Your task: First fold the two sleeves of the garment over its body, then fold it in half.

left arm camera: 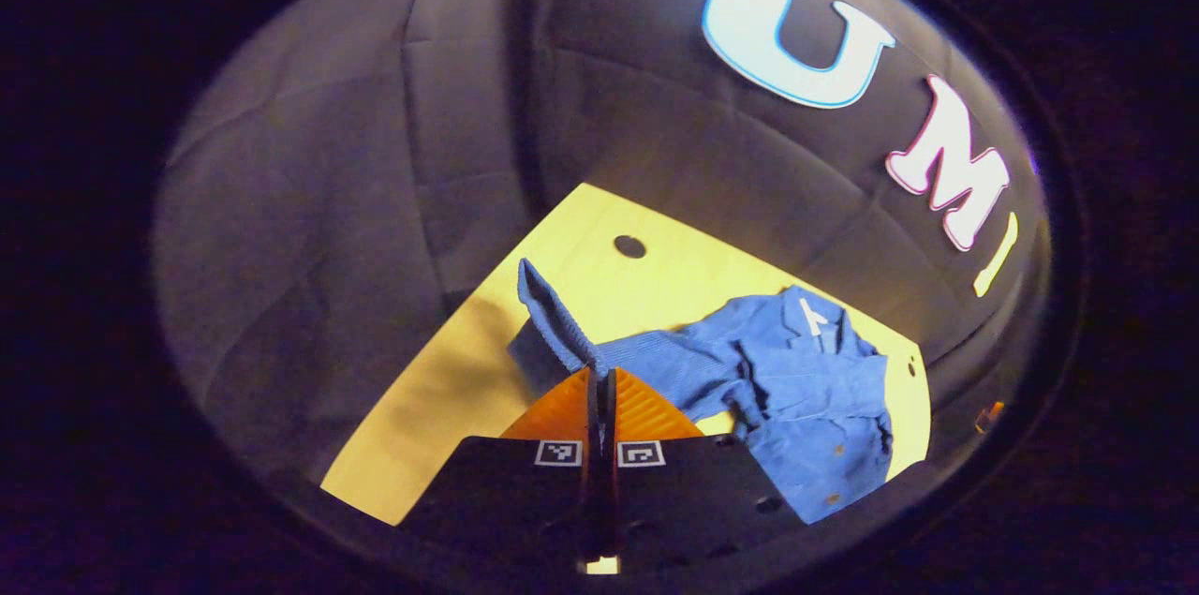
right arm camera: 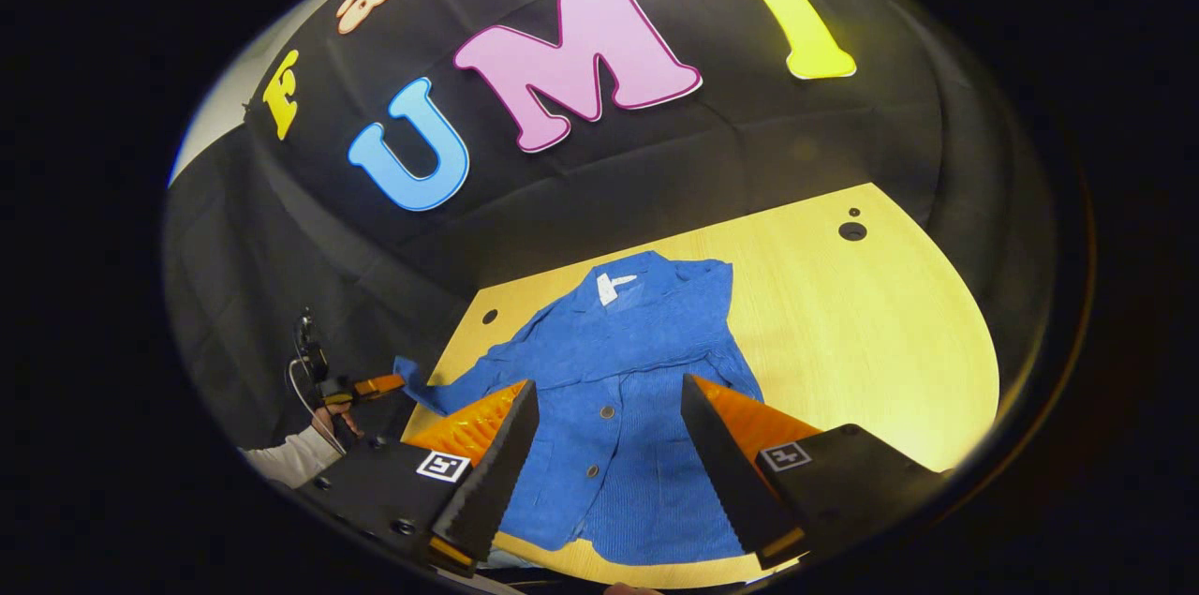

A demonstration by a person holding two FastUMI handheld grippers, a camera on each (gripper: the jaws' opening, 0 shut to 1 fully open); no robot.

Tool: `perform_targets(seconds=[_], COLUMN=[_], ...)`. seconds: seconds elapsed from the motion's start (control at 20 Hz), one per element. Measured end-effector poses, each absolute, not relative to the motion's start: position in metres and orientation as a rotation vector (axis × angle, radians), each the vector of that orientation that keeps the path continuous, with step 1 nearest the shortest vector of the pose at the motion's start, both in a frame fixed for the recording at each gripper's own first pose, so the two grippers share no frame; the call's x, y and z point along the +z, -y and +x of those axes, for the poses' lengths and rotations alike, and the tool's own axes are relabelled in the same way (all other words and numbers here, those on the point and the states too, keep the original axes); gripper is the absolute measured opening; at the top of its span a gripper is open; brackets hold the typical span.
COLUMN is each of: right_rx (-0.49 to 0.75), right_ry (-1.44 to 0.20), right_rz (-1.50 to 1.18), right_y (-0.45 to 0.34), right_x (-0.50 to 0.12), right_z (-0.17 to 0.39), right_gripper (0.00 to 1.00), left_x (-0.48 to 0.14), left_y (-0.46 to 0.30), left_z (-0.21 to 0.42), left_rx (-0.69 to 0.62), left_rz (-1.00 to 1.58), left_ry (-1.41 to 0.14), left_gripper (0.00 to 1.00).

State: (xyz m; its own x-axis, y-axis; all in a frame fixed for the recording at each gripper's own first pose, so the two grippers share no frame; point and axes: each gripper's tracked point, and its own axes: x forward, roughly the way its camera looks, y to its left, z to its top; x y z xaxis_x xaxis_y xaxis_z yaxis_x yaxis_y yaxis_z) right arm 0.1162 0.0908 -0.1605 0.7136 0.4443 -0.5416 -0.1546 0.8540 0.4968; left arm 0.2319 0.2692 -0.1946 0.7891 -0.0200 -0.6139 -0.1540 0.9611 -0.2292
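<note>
A blue button-up shirt [right arm camera: 646, 342] lies face up on the yellow table [right arm camera: 871, 342], collar toward the wall. In the right gripper view, my right gripper [right arm camera: 609, 422] hovers open above the shirt's lower front, one finger on each side of the button line. My left gripper [left arm camera: 599, 381] is shut on the end of a sleeve [left arm camera: 553, 319] and holds it off the table, left of the shirt body [left arm camera: 806, 389]. The right gripper view shows that left gripper [right arm camera: 375, 385] at the far left, the sleeve [right arm camera: 440, 394] stretched out to it.
The table [left arm camera: 450, 389] has round holes [left arm camera: 629, 246] near its corners; one hole [right arm camera: 852, 230] is at the far right. Black cloth walls close in behind and beside it. A hand in a white sleeve [right arm camera: 295, 454] holds the left gripper. Bare tabletop lies right of the shirt.
</note>
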Motion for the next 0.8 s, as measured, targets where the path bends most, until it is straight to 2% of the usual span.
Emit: perform_targets(seconds=[0.35, 0.6, 0.8], right_rx=[0.307, 0.257, 0.233], right_ry=[-0.705, -0.727, -0.754], right_rz=[0.475, 0.469, 0.481], right_y=[-0.026, 0.022, 0.045], right_x=[-0.168, -0.184, -0.202], right_z=[0.109, 0.097, 0.088], right_gripper=[0.96, 0.96, 0.96], left_x=[-0.138, -0.155, -0.211], left_y=[-0.067, 0.068, 0.123], left_z=[0.304, 0.334, 0.347], left_rx=[-0.215, -0.336, -0.394], left_rz=[-0.189, -0.17, -0.04], left_ry=[-0.498, -0.548, -0.676], left_gripper=[0.0, 0.0, 0.0])
